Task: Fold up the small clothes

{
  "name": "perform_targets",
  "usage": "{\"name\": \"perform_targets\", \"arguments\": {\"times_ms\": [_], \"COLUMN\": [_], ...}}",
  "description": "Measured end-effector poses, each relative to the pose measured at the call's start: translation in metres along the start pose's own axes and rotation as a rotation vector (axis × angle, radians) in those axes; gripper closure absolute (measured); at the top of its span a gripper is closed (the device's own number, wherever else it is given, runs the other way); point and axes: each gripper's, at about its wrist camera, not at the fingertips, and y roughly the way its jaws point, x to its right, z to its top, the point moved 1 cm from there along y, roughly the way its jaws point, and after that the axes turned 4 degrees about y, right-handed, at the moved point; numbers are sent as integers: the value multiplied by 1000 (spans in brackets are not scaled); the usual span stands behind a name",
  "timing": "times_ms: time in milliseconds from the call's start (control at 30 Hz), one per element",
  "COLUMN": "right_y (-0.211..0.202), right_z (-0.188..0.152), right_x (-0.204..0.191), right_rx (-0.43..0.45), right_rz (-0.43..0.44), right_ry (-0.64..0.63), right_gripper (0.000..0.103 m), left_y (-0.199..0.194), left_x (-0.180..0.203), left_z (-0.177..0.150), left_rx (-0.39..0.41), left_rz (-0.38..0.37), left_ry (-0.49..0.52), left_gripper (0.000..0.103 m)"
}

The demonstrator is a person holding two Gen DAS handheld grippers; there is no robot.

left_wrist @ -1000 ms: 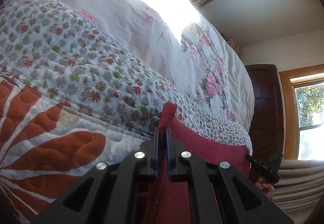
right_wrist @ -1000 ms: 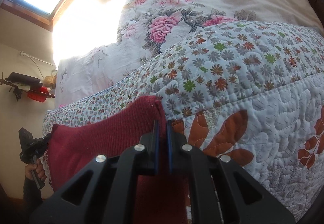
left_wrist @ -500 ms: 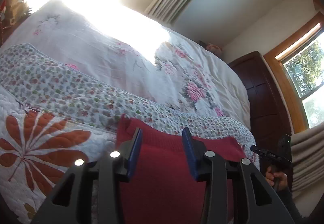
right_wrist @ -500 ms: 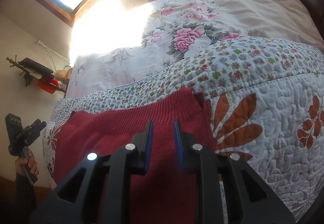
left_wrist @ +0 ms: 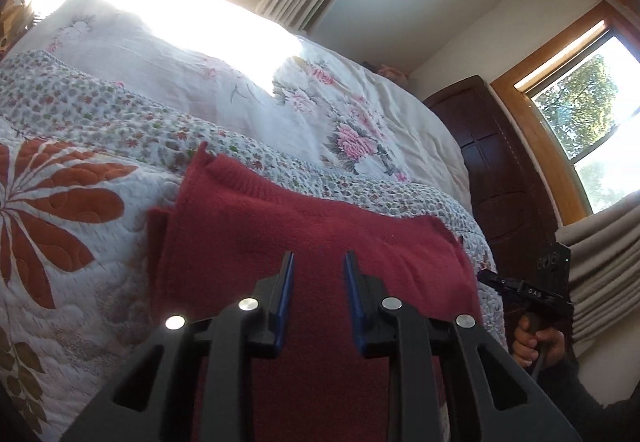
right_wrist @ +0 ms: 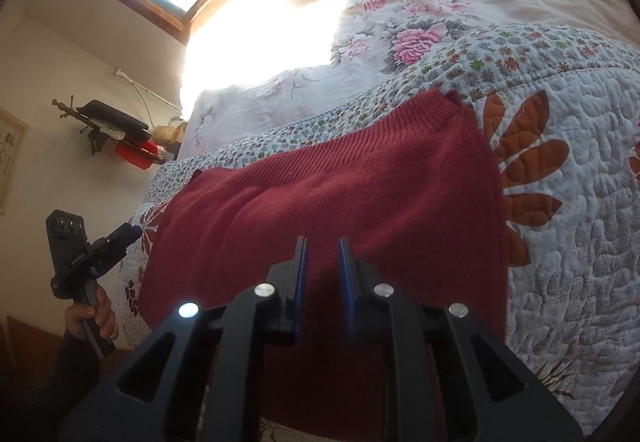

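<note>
A red sweater [left_wrist: 304,242] lies flat on a quilt [left_wrist: 68,210] on a bed. The quilt has big orange leaf shapes and a band of tiny flowers. Past the band is a white cover [left_wrist: 312,110] with pink roses.

The left gripper [left_wrist: 318,262] hangs over the sweater. Its two blue pads are apart and nothing is between them. The right gripper [right_wrist: 322,246] also hangs over the sweater. Its pads are apart too, with a smaller gap, and it holds nothing.

In the left view the ribbed far edge of the sweater touches the band of tiny flowers. The left corner of that edge sticks up in a little point. Along the left side a thin strip of red peeks out from under the top layer. The right corner ends near the side of the bed.

In the right view the sweater's right edge runs straight down beside an orange leaf. Right of it the quilt is bare and wide. The sweater's left edge is close to the side of the bed.

A hand [right_wrist: 90,318] holds the left gripper off the side of the bed. In the left view another hand [left_wrist: 536,342] holds the right gripper by a dark wood cabinet [left_wrist: 504,178].
</note>
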Motion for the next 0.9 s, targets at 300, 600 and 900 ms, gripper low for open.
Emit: {"name": "perform_targets", "arguments": {"times_ms": [300, 600, 900], "right_y": [-9, 41, -42], "right_z": [-34, -106, -121], "right_x": [-6, -51, 15], "right_rx": [21, -141, 50], "right_rz": [-9, 78, -25], "right_ry": [26, -20, 137], "right_gripper": [90, 93, 79], "left_y": [8, 34, 0], "left_x": [-15, 46, 58], "left_z": [-45, -120, -133], "left_rx": [-35, -129, -51], "left_rz": [136, 79, 21], "left_ry": [-41, 47, 17], "left_gripper": [87, 80, 64]}}
